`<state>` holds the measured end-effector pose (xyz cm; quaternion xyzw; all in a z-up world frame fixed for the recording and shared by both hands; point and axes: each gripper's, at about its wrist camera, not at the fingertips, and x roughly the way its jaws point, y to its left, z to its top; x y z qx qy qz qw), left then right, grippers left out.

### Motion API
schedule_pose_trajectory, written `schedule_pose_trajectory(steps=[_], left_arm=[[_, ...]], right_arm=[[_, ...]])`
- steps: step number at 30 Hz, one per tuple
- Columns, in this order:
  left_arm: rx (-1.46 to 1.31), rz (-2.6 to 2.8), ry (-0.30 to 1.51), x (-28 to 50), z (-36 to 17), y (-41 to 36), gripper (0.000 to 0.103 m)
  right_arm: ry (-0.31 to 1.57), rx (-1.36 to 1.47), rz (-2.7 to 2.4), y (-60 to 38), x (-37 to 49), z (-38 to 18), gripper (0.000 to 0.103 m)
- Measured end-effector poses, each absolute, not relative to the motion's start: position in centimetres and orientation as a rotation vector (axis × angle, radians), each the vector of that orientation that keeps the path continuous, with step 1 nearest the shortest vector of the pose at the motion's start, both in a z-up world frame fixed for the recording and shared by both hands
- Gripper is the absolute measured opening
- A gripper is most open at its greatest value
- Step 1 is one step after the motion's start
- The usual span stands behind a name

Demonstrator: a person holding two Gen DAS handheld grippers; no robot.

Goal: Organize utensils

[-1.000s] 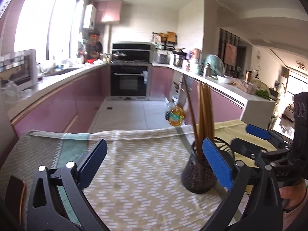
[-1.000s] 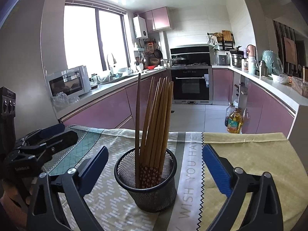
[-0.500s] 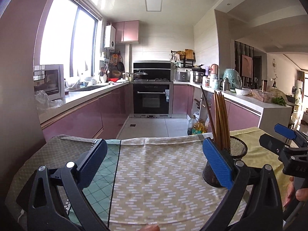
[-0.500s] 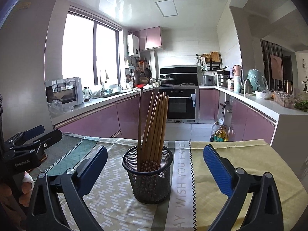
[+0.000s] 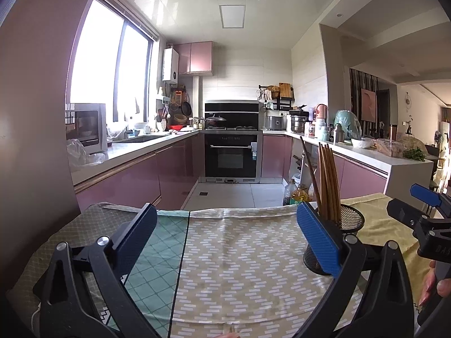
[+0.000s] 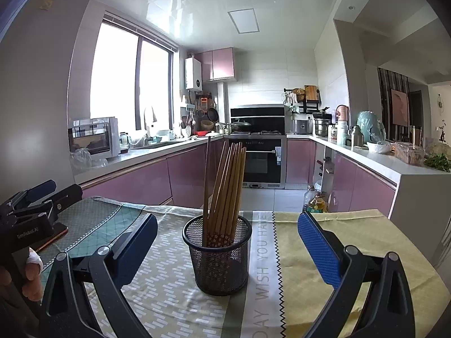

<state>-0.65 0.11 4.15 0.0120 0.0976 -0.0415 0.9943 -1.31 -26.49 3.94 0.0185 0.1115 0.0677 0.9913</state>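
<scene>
The table point(image 6: 366, 242) is covered by a patchwork tablecloth point(image 5: 239, 267): a green diamond panel on the left, a beige panel with white dashes in the centre, and a plain yellow panel point(image 6: 338, 233) on the right, divided by a white strip printed with lettering point(image 6: 263, 253). Behind the table, pink kitchen cabinets point(image 6: 135, 180) run along both walls to a black oven point(image 5: 230, 155).

The left gripper point(image 5: 225, 242) is held above the central panel with its jaws spread wide and nothing between them. The right gripper point(image 6: 227, 249) is likewise held wide apart and empty, and it faces the holder, which appears between its fingers from this view without contact.

The black wire-mesh holder point(image 6: 217, 256) stands upright on the cloth at the boundary between the beige panel and the lettered strip. In the left wrist view, the holder point(image 5: 345, 225) is partly hidden behind the left gripper's right blue pad point(image 5: 318, 239).

The wooden chopsticks point(image 6: 228, 186) stand bundled in the holder, leaning to the right; one chopstick point(image 6: 207, 180) stands apart, nearly vertical, at the left of the bundle
</scene>
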Motion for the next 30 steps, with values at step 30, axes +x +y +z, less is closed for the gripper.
schedule_pose_trajectory(steps=[30], left_arm=[[0.034,-0.082,0.202,-1.16,4.03,0.38,0.098]], right_arm=[[0.218,0.042,0.155,-26.19,-1.45,3.96,0.096]])
